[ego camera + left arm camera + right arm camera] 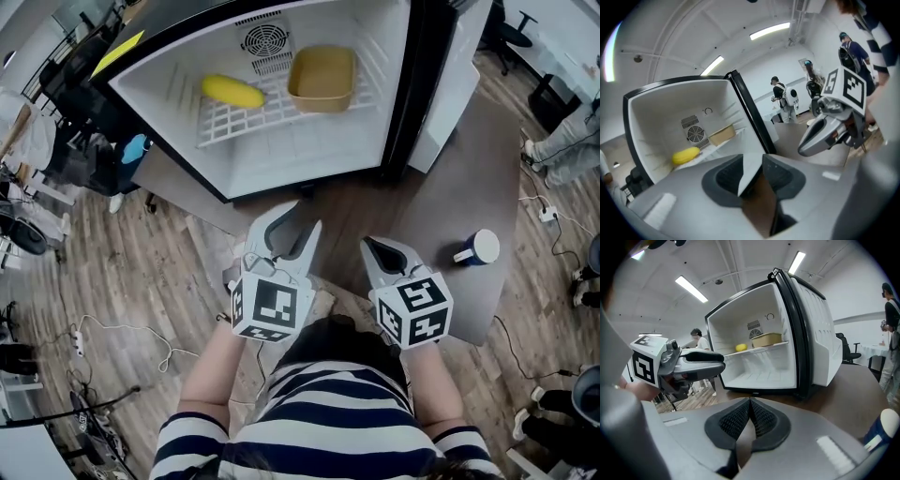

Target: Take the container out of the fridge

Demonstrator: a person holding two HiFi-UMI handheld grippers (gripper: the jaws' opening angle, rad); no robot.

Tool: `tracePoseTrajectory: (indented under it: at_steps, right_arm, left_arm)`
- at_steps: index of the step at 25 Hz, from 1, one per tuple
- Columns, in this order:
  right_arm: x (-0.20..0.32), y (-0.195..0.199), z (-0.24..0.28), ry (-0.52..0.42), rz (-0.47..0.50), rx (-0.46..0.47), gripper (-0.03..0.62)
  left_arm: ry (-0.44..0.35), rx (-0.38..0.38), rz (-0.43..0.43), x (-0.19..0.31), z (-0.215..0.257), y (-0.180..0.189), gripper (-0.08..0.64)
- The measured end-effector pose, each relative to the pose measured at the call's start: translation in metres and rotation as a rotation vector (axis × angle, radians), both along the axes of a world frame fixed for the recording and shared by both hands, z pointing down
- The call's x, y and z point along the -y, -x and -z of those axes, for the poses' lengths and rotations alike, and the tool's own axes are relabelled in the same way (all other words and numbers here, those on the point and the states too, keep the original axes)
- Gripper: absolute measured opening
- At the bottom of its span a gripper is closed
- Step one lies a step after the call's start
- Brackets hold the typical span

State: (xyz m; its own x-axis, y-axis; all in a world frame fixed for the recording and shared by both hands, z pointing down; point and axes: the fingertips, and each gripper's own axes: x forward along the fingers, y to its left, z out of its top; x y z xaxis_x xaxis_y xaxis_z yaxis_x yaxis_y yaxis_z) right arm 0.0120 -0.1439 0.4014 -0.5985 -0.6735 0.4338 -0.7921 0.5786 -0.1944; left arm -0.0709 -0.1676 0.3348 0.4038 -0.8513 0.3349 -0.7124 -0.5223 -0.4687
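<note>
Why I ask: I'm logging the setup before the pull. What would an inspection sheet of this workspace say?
Surface: brown table, bearing the fridge, door open.
Job's things: tan container on the fridge's wire shelf, untouched.
Clutter: yellow item beside the container; mug on the table.
Grippers: left gripper open, empty; right gripper shut, empty; both outside the fridge.
Cables: white cable on the floor.
Surroundings: office chair; people standing about.

yellow fruit (232, 91) — blue cup (478, 248)
</note>
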Motion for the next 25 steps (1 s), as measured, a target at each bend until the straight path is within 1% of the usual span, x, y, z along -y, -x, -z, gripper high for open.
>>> tracePoseTrajectory:
  at_steps: [2, 4, 8, 13, 15, 20, 25]
  right_arm:
    - [0.008, 0.001, 0.002, 0.000, -0.004, -0.001, -0.009]
    - [0.017, 0.002, 0.005, -0.006, -0.011, -0.004, -0.008]
    - [0.039, 0.003, 0.015, -0.034, -0.025, -0.006, -0.008]
    - [0.064, 0.006, 0.024, -0.052, -0.042, -0.003, -0.008]
    - [0.073, 0.009, 0.025, -0.058, -0.042, -0.010, -0.009]
    - [0.091, 0.018, 0.018, -0.044, -0.041, -0.014, -0.009]
    - [0.106, 0.021, 0.009, -0.018, -0.044, -0.006, -0.009]
  left_arm:
    - [-0.022, 0.038, -0.015, 0.014, 0.007, 0.000, 0.000]
    - [-0.026, 0.059, -0.025, 0.028, 0.011, 0.000, 0.000]
    - [-0.024, 0.082, -0.049, 0.053, 0.016, 0.000, 0.000]
    - [-0.047, 0.115, -0.077, 0.084, 0.028, -0.003, 0.000]
    - [-0.068, 0.133, -0.084, 0.095, 0.034, -0.005, 0.000]
    - [-0.131, 0.234, -0.078, 0.126, 0.041, -0.001, 0.000]
    - [-0.159, 0.315, -0.090, 0.147, 0.046, -0.002, 0.000]
